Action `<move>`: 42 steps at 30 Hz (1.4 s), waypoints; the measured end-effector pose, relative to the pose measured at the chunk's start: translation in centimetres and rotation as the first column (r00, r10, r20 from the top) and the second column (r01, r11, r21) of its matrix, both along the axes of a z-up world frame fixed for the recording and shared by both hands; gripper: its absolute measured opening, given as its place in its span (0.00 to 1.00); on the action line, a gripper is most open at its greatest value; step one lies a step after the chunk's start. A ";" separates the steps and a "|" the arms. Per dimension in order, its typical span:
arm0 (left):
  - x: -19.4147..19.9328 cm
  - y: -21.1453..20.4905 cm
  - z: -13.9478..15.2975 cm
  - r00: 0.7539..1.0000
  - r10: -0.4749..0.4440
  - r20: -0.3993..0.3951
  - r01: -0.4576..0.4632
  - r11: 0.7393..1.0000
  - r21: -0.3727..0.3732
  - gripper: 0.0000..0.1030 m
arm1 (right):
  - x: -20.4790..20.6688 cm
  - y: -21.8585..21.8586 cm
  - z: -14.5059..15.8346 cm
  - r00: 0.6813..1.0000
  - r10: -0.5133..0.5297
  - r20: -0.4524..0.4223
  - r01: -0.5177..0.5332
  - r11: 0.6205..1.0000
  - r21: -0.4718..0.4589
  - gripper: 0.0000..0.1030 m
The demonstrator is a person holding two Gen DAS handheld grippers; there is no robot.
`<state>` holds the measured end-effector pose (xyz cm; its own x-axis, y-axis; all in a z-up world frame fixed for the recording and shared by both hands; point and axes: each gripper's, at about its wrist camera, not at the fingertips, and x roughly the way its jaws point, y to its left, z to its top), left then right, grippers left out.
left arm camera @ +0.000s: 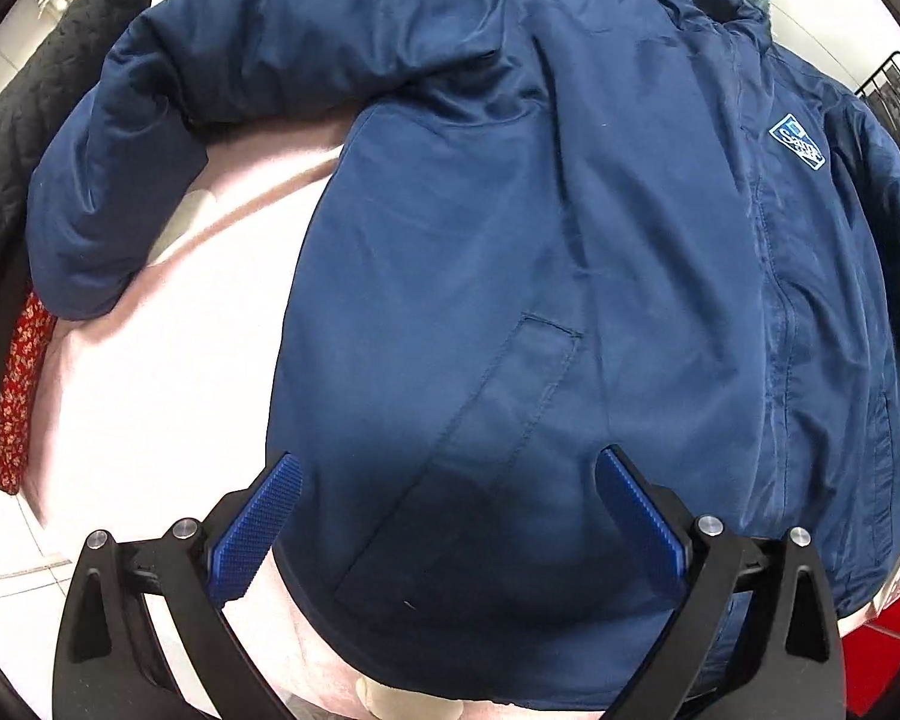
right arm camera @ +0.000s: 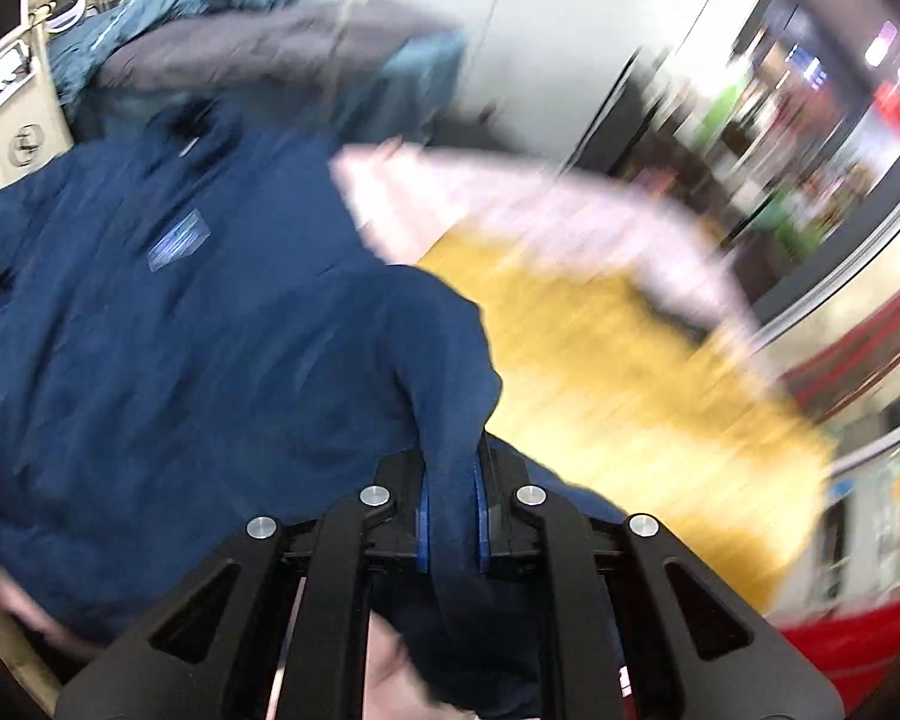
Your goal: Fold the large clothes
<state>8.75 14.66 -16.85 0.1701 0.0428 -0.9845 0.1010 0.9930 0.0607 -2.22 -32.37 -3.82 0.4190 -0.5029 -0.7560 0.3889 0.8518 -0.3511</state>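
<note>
A large navy blue jacket (left arm camera: 540, 252) lies front up on a pale pink cover (left arm camera: 150, 396), with a light blue chest logo (left arm camera: 797, 141) and one sleeve (left arm camera: 120, 180) bent at the left. My left gripper (left arm camera: 447, 480) is open and hovers over the jacket's lower hem, its blue pads (left arm camera: 270, 522) wide apart. In the blurred right wrist view my right gripper (right arm camera: 450, 510) is shut on a fold of the jacket (right arm camera: 180, 330), near its right sleeve, and lifts it.
A black quilted garment (left arm camera: 24, 120) and a red floral cloth (left arm camera: 15, 402) hang at the left. A grey and teal pile of clothes (right arm camera: 240, 30) lies beyond the collar. A yellow surface (right arm camera: 630, 390) and red edge (right arm camera: 840, 648) lie at the right.
</note>
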 end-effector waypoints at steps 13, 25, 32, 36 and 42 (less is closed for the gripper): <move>-2.2 1.0 1.9 0.997 0.061 0.049 -0.063 0.997 0.034 0.94 | 7.6 -18.7 2.7 0.943 -0.332 0.009 0.332 0.943 -0.002 0.27; -4.6 10.7 1.3 0.976 0.209 0.069 -0.213 0.975 0.057 0.94 | 4.6 -2.9 -2.6 0.983 0.002 0.185 -0.049 0.967 0.249 0.84; -7.3 13.0 1.0 0.983 0.177 0.053 -0.170 0.978 -0.121 0.94 | -0.2 2.3 -11.6 0.989 0.142 -0.043 -0.100 0.855 0.509 0.84; -8.0 12.0 -0.9 0.990 0.135 0.041 -0.123 0.970 -0.209 0.94 | -4.1 1.2 -15.6 0.990 0.082 -0.115 0.014 0.753 0.658 0.84; -6.0 7.8 -5.6 0.990 0.134 -0.046 -0.141 0.956 -0.259 0.95 | -5.4 4.1 -19.9 0.985 0.086 -0.152 0.055 0.675 0.736 0.78</move>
<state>2.74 22.42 -22.40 0.1534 -0.1953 -0.9687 -0.0394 0.9783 -0.2034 -7.62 -28.25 -23.71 0.2593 0.2504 -0.9328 0.3712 0.8657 0.3357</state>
